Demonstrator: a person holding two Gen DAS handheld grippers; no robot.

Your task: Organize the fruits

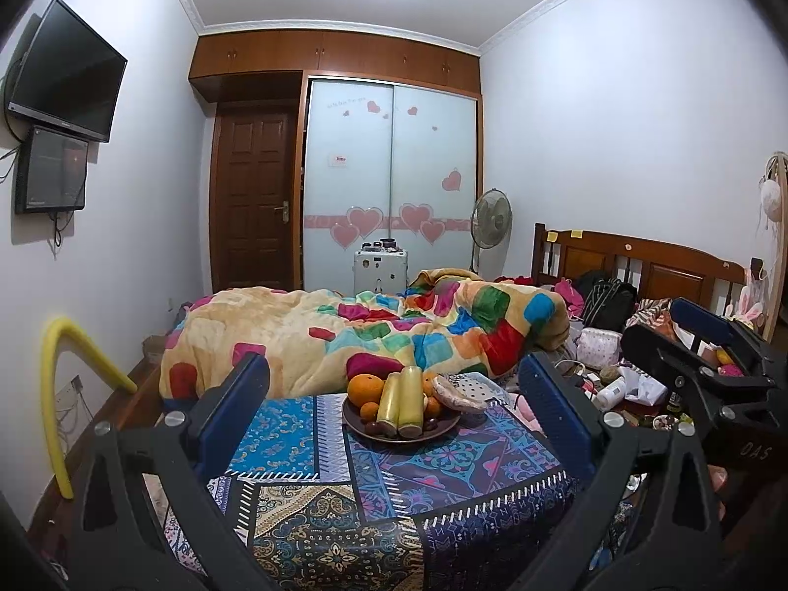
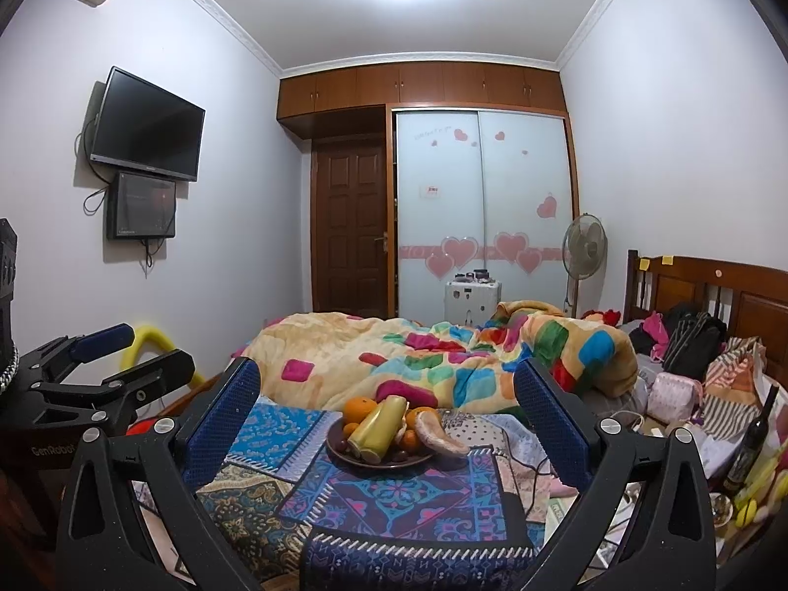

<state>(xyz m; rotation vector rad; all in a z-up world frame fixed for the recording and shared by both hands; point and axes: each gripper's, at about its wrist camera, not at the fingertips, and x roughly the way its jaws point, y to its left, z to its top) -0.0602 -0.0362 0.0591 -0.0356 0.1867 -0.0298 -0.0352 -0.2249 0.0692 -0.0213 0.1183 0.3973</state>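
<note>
A dark round plate (image 1: 445, 432) sits on the patterned cloth, at the far end of the table. On it lie an orange (image 1: 365, 389), smaller oranges, two yellow-green bottle-like items (image 1: 401, 401), a pale pinkish piece (image 1: 455, 394) and dark small fruits. The plate (image 2: 344, 458) also shows in the right wrist view. My left gripper (image 1: 394, 423) is open and empty, short of the plate. My right gripper (image 2: 386, 423) is open and empty, also short of it. The right gripper appears in the left view (image 1: 699, 344), the left in the right view (image 2: 108, 359).
The patterned tablecloth (image 1: 344, 517) covers the table. Behind it is a bed with a colourful blanket (image 1: 374, 330). Bags and clutter (image 1: 610, 374) lie to the right, with a dark bottle (image 2: 753, 438). A yellow foam tube (image 1: 54, 394) stands left.
</note>
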